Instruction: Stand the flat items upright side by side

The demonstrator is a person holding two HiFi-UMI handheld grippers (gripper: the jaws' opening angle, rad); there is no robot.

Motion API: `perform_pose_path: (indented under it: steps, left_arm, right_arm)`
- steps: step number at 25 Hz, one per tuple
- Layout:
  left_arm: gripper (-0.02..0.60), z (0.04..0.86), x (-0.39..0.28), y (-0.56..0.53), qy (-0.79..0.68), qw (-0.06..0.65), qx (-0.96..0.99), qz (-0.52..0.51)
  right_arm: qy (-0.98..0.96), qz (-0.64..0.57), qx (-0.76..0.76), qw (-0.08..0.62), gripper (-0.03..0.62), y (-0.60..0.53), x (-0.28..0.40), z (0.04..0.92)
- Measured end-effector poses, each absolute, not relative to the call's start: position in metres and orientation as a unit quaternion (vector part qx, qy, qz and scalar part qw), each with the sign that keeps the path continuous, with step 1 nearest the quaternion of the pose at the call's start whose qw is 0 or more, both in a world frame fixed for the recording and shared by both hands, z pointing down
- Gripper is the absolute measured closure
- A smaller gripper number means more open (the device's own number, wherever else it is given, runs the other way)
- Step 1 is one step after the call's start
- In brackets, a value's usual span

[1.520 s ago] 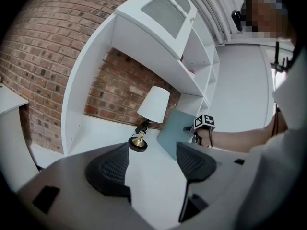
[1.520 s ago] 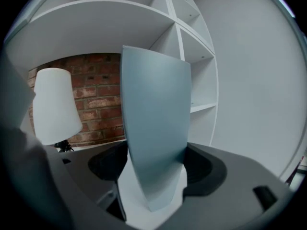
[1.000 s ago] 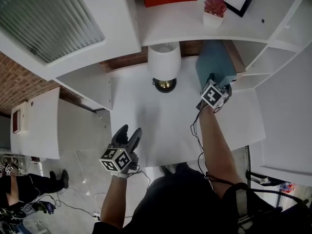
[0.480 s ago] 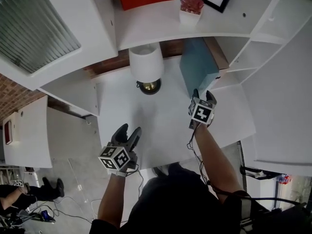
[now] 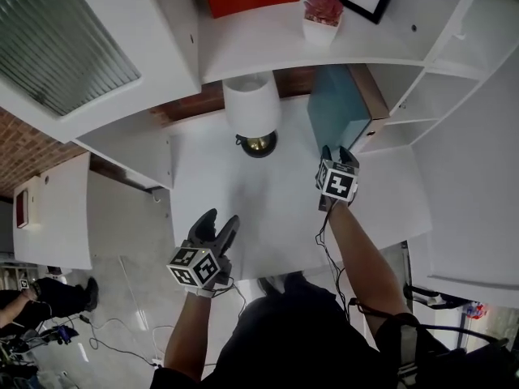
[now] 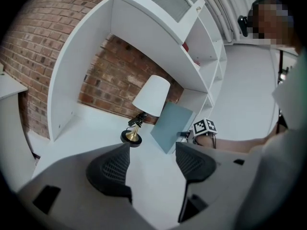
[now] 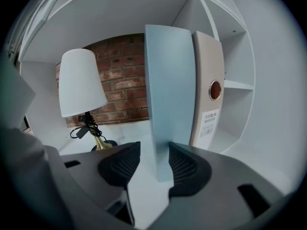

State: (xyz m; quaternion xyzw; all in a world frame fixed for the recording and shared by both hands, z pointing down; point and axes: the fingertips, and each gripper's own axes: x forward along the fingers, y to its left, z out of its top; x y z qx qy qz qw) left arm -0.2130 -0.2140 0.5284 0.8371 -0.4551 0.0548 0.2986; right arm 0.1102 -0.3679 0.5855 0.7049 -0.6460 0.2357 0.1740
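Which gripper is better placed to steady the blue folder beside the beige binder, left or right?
Right. The right gripper is closing its jaws with the upright blue folder between them, beside the beige binder. The left gripper hangs open and empty near the front edge of the desk, far from both.

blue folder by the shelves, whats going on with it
A person works at a white desk with a gripper in each hand. The right gripper has the upright light blue folder between its jaws, which are closing; a gap shows at one pad. The folder stands right beside a beige binder. The left gripper hangs open and empty near the desk's front edge.
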Motion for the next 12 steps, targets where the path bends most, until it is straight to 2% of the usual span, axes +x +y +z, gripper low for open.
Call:
perform_pose_path:
  steps: [3, 8, 10, 12]
  left_arm:
    - [0.285, 0.526, -0.217, -0.212, -0.464, 0.295, 0.833, 0.051]
    - [0.296, 0.502, -0.220, -0.222, -0.481, 0.267, 0.835, 0.027]
    - [0.327, 0.487, -0.221, -0.228, -0.491, 0.242, 0.837, 0.021]
    - [0.398, 0.470, -0.221, -0.232, -0.503, 0.208, 0.838, 0.027]
  right_arm:
    - [-0.658, 0.227, 0.699, 0.165, 0.413, -0.362, 0.108, 0.581]
    - [-0.710, 0.199, 0.666, 0.114, 0.459, -0.339, 0.084, 0.549]
    - [-0.733, 0.173, 0.651, 0.095, 0.488, -0.329, 0.071, 0.521]
    - [-0.757, 0.138, 0.634, 0.075, 0.521, -0.319, 0.055, 0.486]
